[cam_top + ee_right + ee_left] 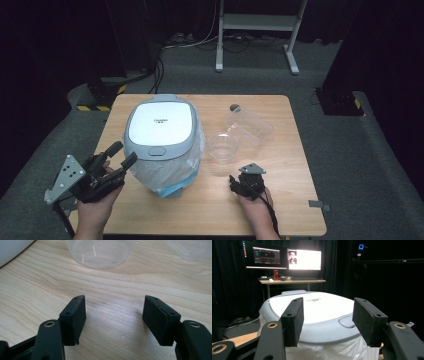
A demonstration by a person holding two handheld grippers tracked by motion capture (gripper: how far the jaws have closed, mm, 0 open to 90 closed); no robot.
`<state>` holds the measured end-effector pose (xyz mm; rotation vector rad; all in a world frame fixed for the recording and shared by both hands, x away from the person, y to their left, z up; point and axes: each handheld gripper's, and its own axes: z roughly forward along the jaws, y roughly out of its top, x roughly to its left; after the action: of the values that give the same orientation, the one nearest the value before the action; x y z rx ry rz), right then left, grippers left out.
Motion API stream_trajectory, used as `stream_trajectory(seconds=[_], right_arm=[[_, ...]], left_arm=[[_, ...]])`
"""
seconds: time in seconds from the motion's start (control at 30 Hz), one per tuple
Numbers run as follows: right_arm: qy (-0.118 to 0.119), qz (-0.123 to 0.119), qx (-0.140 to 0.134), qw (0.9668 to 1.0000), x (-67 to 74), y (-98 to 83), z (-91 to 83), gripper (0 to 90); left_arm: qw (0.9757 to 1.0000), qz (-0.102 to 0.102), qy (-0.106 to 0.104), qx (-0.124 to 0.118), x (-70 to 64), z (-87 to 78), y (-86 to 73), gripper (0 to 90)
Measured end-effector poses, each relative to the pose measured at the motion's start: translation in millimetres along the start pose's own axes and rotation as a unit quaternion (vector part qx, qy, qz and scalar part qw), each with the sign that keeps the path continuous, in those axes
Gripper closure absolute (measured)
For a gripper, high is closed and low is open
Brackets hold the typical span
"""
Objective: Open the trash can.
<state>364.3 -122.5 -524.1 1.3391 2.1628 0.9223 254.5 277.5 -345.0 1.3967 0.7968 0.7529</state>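
A white rice cooker [162, 135] with a grey rim stands on the left half of the wooden table [285, 200], its body wrapped in a clear plastic bag. My left gripper [125, 152] hovers open just left of it, jaws pointing at the lid. In the left gripper view the cooker [324, 312] lies beyond the left gripper [328, 315], nothing between the pads. My right gripper [240, 176] rests low over the table, open, below a clear round bowl [222, 146]. In the right gripper view the right gripper [113, 312] frames bare wood, with the bowl [100, 252] ahead.
A clear rectangular container [248, 125] lies tilted right of the bowl, with a small dark round thing [234, 107] behind it. A metal stand [255, 22] and cables are on the floor beyond the table. Lit monitors [304, 259] stand on a desk behind the cooker.
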Motion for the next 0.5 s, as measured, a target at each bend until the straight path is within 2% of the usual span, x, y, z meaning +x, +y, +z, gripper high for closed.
stream_trajectory(seconds=[0.37,0.5], right_arm=[[0.001,-0.001,0.0,1.0,-0.1,0.0,0.0,35.6],[0.001,-0.001,0.0,1.0,-0.1,0.0,0.0,35.6]], left_arm=[[0.9998,0.008,-0.018,0.007,-12.8,16.2,-1.0,49.6],[0.9995,0.018,-0.023,0.01,-18.3,22.8,-1.7,54.8]])
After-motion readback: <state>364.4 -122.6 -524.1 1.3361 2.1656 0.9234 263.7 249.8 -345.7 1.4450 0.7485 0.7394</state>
